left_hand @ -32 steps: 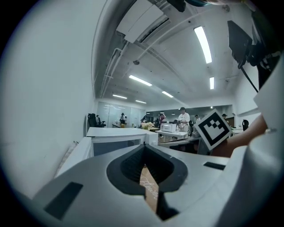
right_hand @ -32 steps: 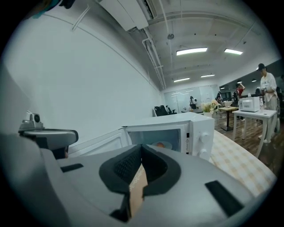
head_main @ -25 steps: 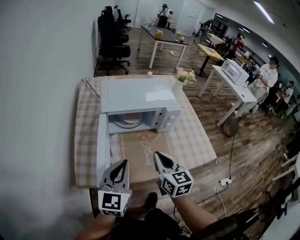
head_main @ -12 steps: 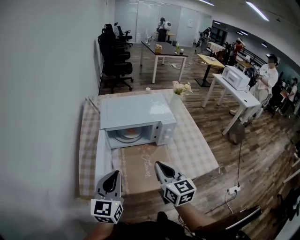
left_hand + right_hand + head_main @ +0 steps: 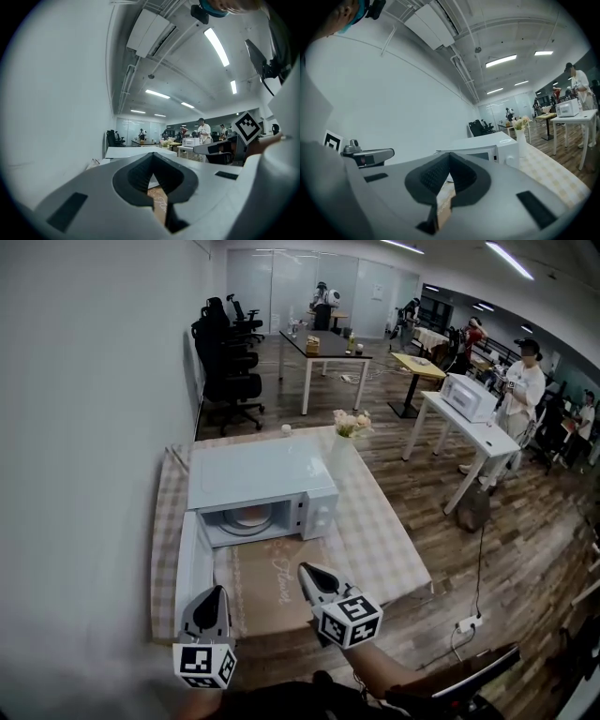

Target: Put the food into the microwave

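Note:
The white microwave [image 5: 261, 476] stands on the checked table with its door [image 5: 191, 570] swung open to the left. Inside its cavity lies a plate with food [image 5: 247, 516]. My left gripper [image 5: 214, 593] hovers near the table's front edge, just in front of the open door, jaws together and empty. My right gripper [image 5: 307, 571] hangs over the brown mat [image 5: 267, 579], shut with nothing in it. In the left gripper view the left gripper [image 5: 151, 157] has its pads meeting at the tip. In the right gripper view the right gripper [image 5: 449, 161] points at the microwave [image 5: 485, 151].
A vase of flowers [image 5: 343, 439] stands right of the microwave on the checked tablecloth [image 5: 380, 531]. A white wall runs along the left. Beyond the table are office chairs [image 5: 225, 352], desks and a second microwave [image 5: 469, 395], with people standing at the far right.
Both grippers have drawn back from the microwave toward the table's near edge, and the right one has lifted a little. Both stay shut. The microwave door stays open.

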Motion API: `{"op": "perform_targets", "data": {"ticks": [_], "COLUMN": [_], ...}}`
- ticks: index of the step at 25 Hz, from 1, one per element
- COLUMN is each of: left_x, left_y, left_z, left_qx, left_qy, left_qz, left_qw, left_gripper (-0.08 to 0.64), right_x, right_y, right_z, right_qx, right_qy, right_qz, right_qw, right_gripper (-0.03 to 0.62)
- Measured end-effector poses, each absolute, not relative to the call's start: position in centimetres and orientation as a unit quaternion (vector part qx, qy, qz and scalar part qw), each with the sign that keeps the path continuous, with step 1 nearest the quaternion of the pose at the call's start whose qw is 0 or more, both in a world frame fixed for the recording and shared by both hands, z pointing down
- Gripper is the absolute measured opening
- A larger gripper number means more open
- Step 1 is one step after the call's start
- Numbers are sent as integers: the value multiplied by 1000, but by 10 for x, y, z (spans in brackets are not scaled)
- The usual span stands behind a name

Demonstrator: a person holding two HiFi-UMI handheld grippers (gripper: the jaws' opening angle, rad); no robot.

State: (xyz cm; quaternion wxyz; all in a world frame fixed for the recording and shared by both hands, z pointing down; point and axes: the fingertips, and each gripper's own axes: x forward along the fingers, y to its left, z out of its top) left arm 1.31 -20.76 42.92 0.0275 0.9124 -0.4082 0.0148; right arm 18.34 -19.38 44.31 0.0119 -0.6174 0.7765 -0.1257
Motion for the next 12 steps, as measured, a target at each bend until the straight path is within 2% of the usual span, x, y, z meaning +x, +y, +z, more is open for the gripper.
{"op": "perform_targets", "data": {"ticks": [8, 12], "left_x": [23, 34], "left_y": [-209, -215], "left_z": [420, 431], "left_qx": [908, 911], "left_qy": [-419, -411], "left_qz": [28, 23], "left_qw": [-11, 7], "left_gripper": [8, 8], "right_x": [194, 206], "right_y": [-197, -199], "right_z": [435, 441], "right_qx": [-617, -627], "right_qy": [774, 769], "right_qz": [-135, -125], "right_qw": [35, 28], "right_gripper": [8, 8]}}
